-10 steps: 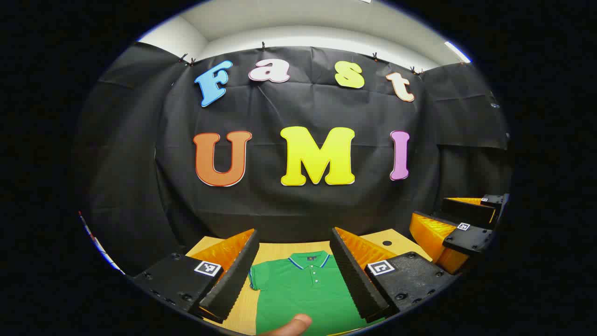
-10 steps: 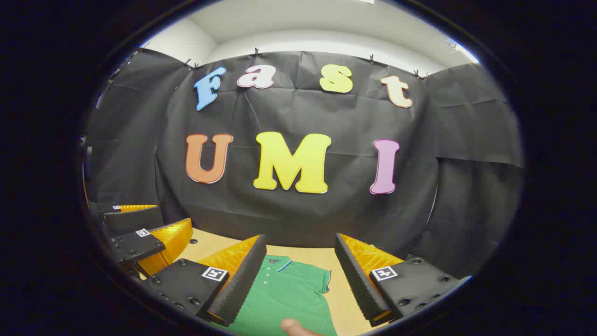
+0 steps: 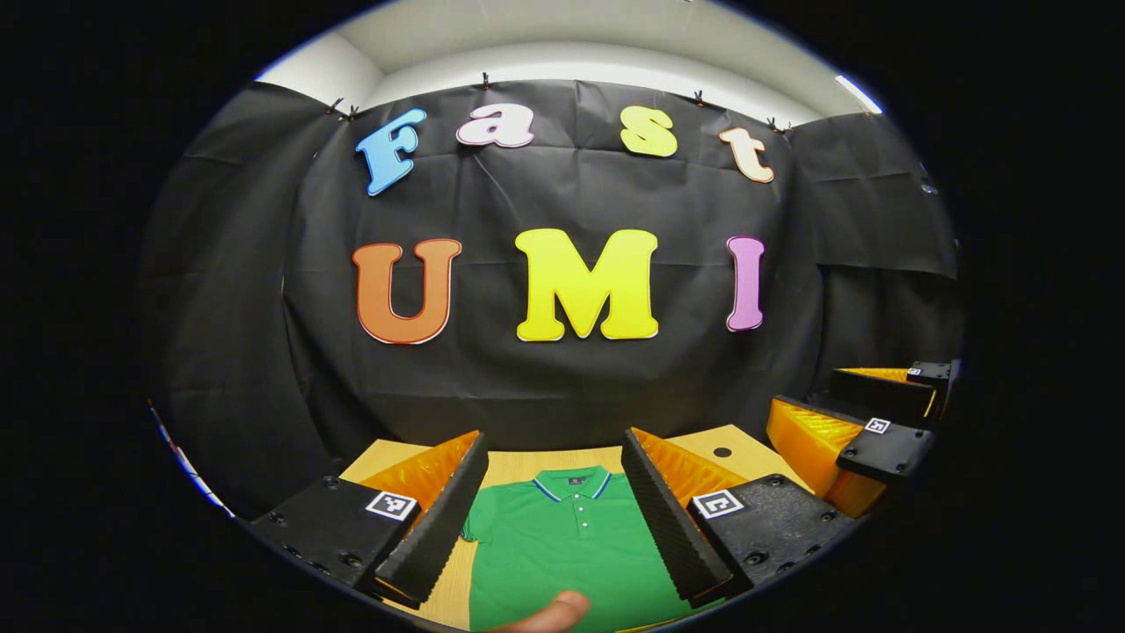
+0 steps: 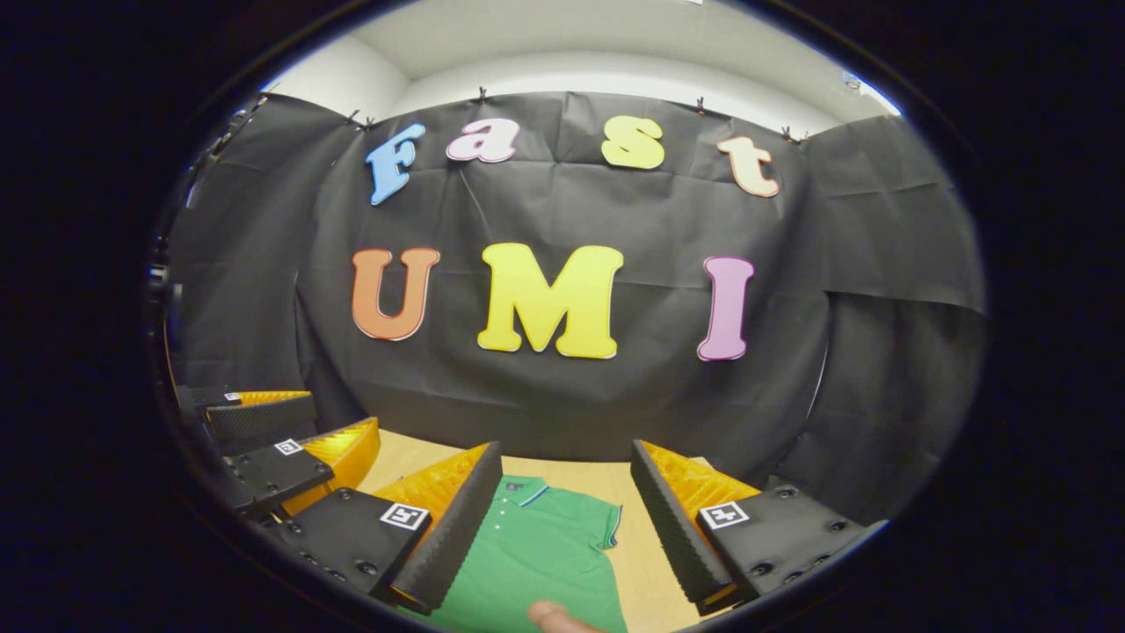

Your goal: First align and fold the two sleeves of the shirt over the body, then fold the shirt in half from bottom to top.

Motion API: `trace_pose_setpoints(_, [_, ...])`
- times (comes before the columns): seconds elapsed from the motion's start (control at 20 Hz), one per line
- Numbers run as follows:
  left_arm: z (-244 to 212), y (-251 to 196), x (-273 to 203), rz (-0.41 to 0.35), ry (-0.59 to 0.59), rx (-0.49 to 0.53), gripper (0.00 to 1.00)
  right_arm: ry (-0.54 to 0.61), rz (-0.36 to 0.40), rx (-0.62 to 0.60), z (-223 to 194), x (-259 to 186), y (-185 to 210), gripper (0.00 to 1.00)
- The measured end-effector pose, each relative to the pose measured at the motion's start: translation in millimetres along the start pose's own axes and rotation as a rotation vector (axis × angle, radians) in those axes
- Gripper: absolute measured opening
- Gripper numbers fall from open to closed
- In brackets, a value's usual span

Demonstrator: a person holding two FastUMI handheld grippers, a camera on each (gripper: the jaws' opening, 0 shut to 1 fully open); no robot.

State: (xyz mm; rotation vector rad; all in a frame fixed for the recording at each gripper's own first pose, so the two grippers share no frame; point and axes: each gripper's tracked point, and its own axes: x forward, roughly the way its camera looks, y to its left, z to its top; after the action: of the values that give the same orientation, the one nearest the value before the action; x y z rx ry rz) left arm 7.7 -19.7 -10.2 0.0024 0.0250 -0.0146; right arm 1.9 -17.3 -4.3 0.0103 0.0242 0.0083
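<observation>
Shirt: green short-sleeved polo shirt [image 3: 571, 549] with blue-trimmed collar, flat on the light wooden counter [image 3: 518, 464], collar toward the black cloth wall [image 3: 571, 387], sleeves spread out unfolded.
Left gripper [image 3: 554, 519]: fingers spread wide, holding nothing, above the shirt.
Right gripper [image 4: 562, 527]: fingers spread wide, empty, above the shirt's right sleeve side.
Fingertip [image 3: 554, 611]: at bottom edge, in front of the shirt.

Between my left gripper [image 3: 554, 519] fingers the gap stands wide above the green polo shirt [image 3: 571, 545]. My right gripper [image 3: 866, 422] crowds the right; the black cloth wall [image 3: 562, 387] closes the far side.
</observation>
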Motion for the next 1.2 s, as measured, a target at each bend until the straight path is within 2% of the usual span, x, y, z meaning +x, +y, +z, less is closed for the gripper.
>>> trace_pose_setpoints(0.4, [-12.2, -10.3, 13.0, 0.007, 0.028, 0.01, 0.98, 0.064, -0.009, 0.037, -21.6, 29.7, -20.8, 0.94])
trace_pose_setpoints(0.65, [-23.4, -8.0, 28.5, 0.031, 0.05, 0.014, 0.98, 0.156, -0.035, 0.072, -64.3, 86.9, -45.5, 0.94])
trace_pose_setpoints(0.95, [-37.3, 3.3, 44.4, 0.095, 0.082, 0.021, 0.98, 0.348, -0.065, 0.077, -165.7, 185.7, -80.4, 0.96])
trace_pose_setpoints(1.2, [-60.9, 16.8, 48.4, 0.179, 0.162, 0.02, 0.98, 0.55, -0.102, 0.173, -265.7, 257.1, -101.9, 0.95])
